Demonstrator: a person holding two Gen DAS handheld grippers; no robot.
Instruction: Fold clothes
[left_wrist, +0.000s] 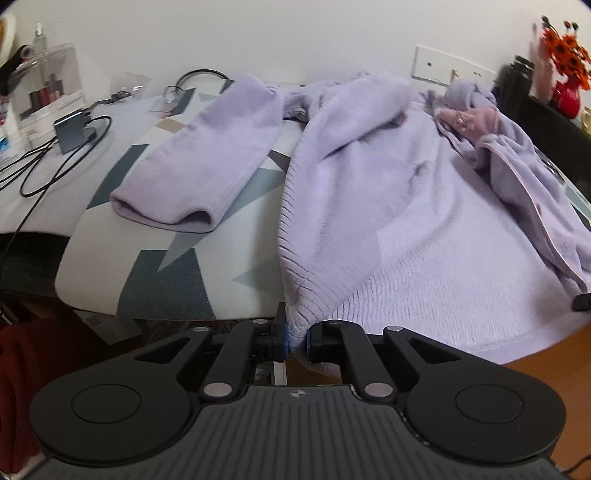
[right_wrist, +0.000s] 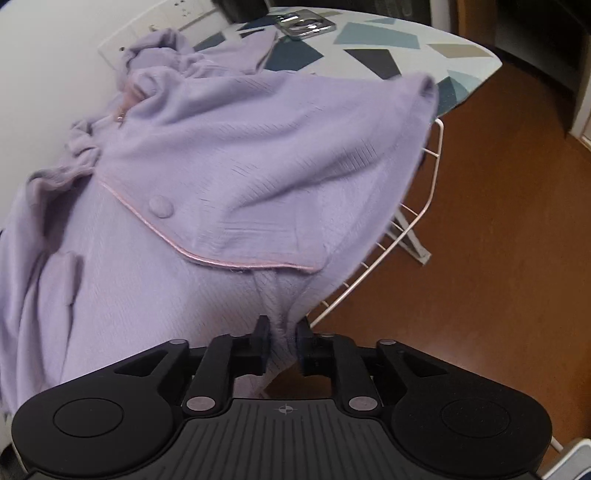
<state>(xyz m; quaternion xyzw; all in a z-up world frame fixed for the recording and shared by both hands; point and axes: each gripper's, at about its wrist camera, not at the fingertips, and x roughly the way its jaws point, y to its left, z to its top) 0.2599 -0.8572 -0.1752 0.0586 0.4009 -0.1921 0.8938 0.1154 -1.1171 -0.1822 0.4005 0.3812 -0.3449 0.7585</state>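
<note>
Left gripper (left_wrist: 296, 336) pinches the lilac garment's (left_wrist: 369, 177) ribbed hem at the ironing board's (left_wrist: 162, 280) near edge; right gripper (right_wrist: 282, 341) clamps a bunched fold, cloth spread across the board.

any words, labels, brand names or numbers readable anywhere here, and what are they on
No text can be read in either view.
Clear plastic box with printed packaging at the far left: print too blurred to read.
Black gripper base: only a small crosshair mark, no letters.
White wall plate: no legible marking.
Lilac fleece garment: no label showing.
</note>
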